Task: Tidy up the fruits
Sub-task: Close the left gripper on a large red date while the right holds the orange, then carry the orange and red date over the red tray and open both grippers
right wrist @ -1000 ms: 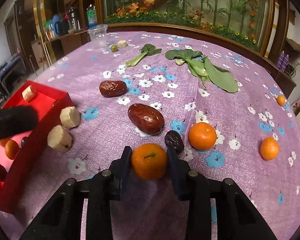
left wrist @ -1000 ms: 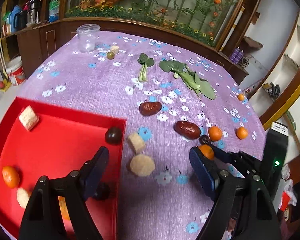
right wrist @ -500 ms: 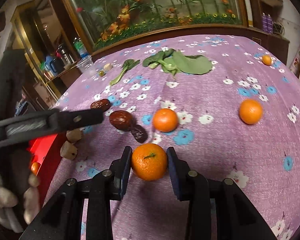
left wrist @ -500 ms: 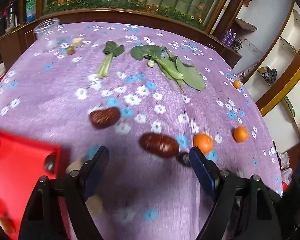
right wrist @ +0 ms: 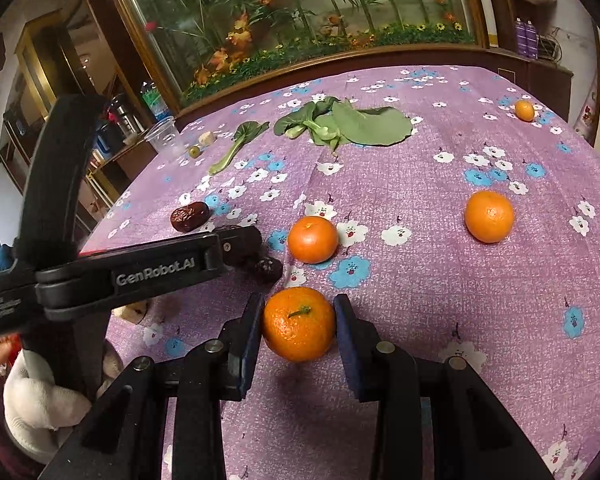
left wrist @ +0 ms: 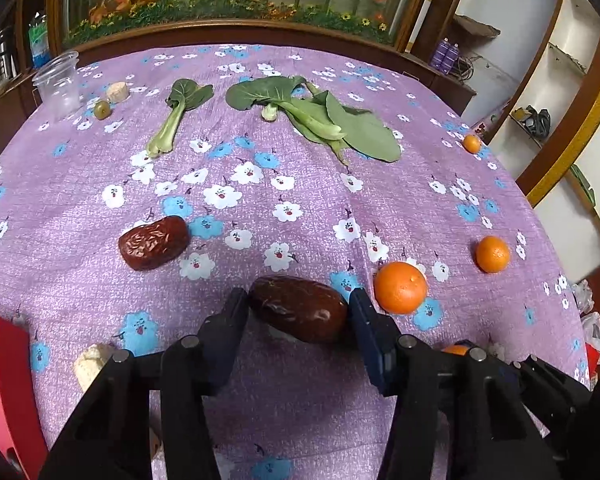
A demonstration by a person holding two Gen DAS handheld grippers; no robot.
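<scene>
On the tabletop (left wrist: 420, 208), a date (left wrist: 298, 314) lies between the fingers (left wrist: 228, 320) of the left gripper (left wrist: 298, 316), with a second date (left wrist: 154, 242) behind it to the left and a mandarin (left wrist: 400, 287) just beside it on the right. A smaller mandarin (left wrist: 493, 254) sits farther right, and another (left wrist: 471, 143) lies well behind, near the right edge. Two leafy greens lie across the far middle: a single stalk (left wrist: 176, 114) to the left of a bigger bunch (left wrist: 320, 118). At the far left corner stands a cup (left wrist: 58, 84), with an olive (left wrist: 102, 109) and a small chunk (left wrist: 117, 92) just beside it. A tray (left wrist: 4, 384) lies at the near left edge. The right gripper (right wrist: 298, 326) has a mandarin (right wrist: 298, 324) between its fingers, to the right of the left gripper.
</scene>
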